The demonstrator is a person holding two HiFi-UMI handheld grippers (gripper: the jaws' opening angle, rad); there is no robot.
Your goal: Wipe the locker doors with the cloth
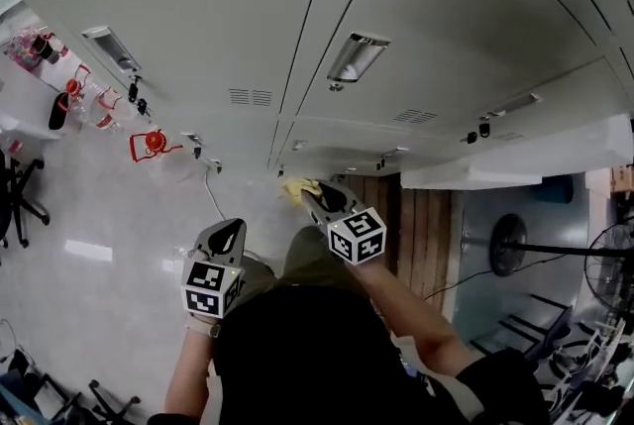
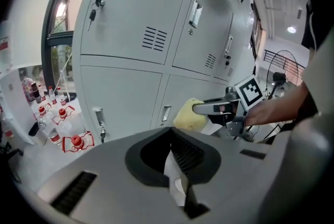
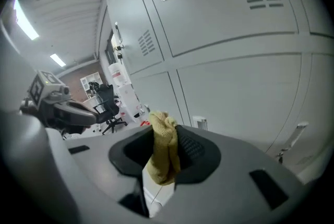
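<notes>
Cloth [image 3: 163, 147], yellow and bunched, clamped between the jaws of right gripper [image 3: 163, 168], held close to lower locker doors [image 3: 235, 87]; contact with door unclear. Left gripper [image 2: 175, 165] jaws together, nothing between them, back from lockers. Red-capped bottles [image 2: 73, 142] left of lockers.

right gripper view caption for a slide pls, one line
Right gripper shut on a bunched yellow cloth, facing the grey locker doors.
</notes>
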